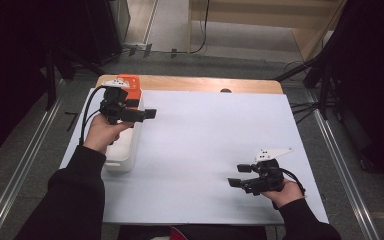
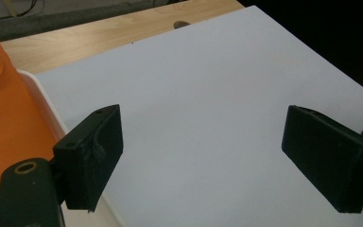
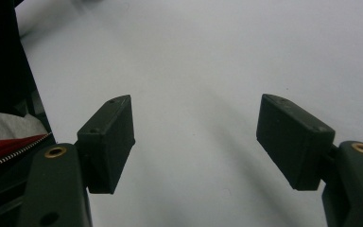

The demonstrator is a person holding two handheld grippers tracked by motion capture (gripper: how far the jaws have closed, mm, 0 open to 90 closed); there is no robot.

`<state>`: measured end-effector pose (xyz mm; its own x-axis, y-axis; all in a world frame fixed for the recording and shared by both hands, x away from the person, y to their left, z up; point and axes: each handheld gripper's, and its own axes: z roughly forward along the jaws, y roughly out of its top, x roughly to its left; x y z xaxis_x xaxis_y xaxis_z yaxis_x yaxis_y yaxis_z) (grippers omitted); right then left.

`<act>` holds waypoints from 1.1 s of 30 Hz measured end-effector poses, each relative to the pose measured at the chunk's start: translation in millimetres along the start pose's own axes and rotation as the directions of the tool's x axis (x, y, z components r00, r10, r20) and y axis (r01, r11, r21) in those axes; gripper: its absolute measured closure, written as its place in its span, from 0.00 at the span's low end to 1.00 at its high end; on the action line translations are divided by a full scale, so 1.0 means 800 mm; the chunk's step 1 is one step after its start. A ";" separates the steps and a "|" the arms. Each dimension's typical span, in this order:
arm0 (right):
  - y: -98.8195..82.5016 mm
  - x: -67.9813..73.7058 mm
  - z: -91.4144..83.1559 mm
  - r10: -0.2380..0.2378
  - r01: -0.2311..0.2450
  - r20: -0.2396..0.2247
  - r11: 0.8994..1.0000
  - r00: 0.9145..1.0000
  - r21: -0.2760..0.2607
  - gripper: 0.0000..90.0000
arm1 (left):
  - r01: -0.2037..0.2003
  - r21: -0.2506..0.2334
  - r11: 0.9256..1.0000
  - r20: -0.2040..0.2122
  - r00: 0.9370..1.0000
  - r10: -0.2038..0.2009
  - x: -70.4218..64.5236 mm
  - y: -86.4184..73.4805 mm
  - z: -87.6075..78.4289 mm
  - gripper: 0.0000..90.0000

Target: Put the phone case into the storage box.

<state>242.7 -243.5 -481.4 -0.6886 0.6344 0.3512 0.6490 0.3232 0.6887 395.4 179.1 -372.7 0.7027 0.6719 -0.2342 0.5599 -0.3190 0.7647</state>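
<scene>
You are holding your left gripper (image 1: 147, 114) above the near-right edge of the white bin (image 1: 125, 150) that is sitting at the left side of the white board (image 1: 215, 150), with its jaws pointing out over the board toward the middle. In the left gripper view those jaws are standing wide apart with bare white surface between them, so you are gripping nothing there. The orange piece (image 1: 130, 87), which looks like a lid or a box resting on or in the far end of the bin, is lying just beside that gripper; in the left gripper view it is showing at the left edge, next to the bin's white rim (image 2: 42, 101). Your right gripper (image 1: 235, 182) is resting low at the near-right part of the board, well apart from the bin, jaws likewise spread and empty. Judging from this, you are at the very start or between steps: nothing is being carried, the orange piece is sitting untouched at the bin, and the handling of it is all left to do.
</scene>
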 end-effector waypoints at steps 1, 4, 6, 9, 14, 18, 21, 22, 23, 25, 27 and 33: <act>0.000 0.000 0.000 0.000 0.000 0.000 1.000 1.000 0.000 0.30 | 0.001 0.001 1.000 0.001 1.000 -0.001 -0.001 -0.003 0.001 0.15; 0.000 0.000 0.000 0.000 0.000 0.000 1.000 1.000 -0.001 0.30 | -0.009 0.009 1.000 0.007 1.000 0.009 -0.005 -0.011 0.003 0.15; 0.000 0.000 0.000 -0.001 0.001 0.000 1.000 1.000 -0.001 0.30 | -0.014 0.013 1.000 0.013 1.000 0.014 -0.006 -0.015 0.002 0.15; 0.000 0.000 0.000 0.000 0.000 -0.001 1.000 1.000 -0.002 0.30 | -0.030 0.017 0.999 0.024 0.999 0.030 -0.011 -0.021 0.001 0.15; 0.000 0.000 0.000 -0.001 0.001 -0.002 1.000 1.000 0.000 0.30 | -0.047 0.017 0.999 0.031 0.998 0.046 -0.018 -0.030 -0.003 0.15; 0.000 0.001 0.000 -0.013 0.013 -0.004 1.000 1.000 0.000 0.30 | -0.043 0.014 0.999 0.046 0.998 0.042 -0.022 -0.039 -0.007 0.15; -0.001 0.001 0.000 -0.010 0.010 -0.004 1.000 1.000 0.004 0.30 | -0.047 0.005 0.999 0.051 0.998 0.047 -0.025 -0.046 -0.010 0.15; -0.001 0.001 0.000 -0.010 0.010 -0.004 1.000 1.000 0.004 0.30 | -0.055 0.001 0.999 0.054 0.997 0.054 -0.025 -0.048 -0.011 0.15; -0.001 0.001 0.000 -0.011 0.011 -0.004 1.000 1.000 0.004 0.30 | -0.055 -0.001 0.998 0.052 0.997 0.055 -0.026 -0.049 -0.011 0.15; -0.001 0.001 0.000 -0.009 0.009 -0.005 1.000 1.000 0.006 0.30 | -0.069 -0.001 0.998 0.055 0.996 0.069 -0.029 -0.054 -0.012 0.15; -0.001 0.001 0.000 -0.011 0.011 -0.004 1.000 1.000 0.007 0.30 | -0.082 0.000 0.997 0.059 0.995 0.082 -0.032 -0.059 -0.011 0.15; -0.001 0.001 0.001 -0.012 0.012 -0.004 1.000 1.000 0.011 0.30 | -0.098 0.008 0.995 0.080 0.992 0.097 -0.040 -0.072 -0.007 0.16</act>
<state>241.6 -242.7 -482.0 -0.6978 0.6275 0.3455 0.6440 0.3382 0.6862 337.9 180.0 -406.1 0.7867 0.5818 -0.2064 0.4919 -0.3887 0.7791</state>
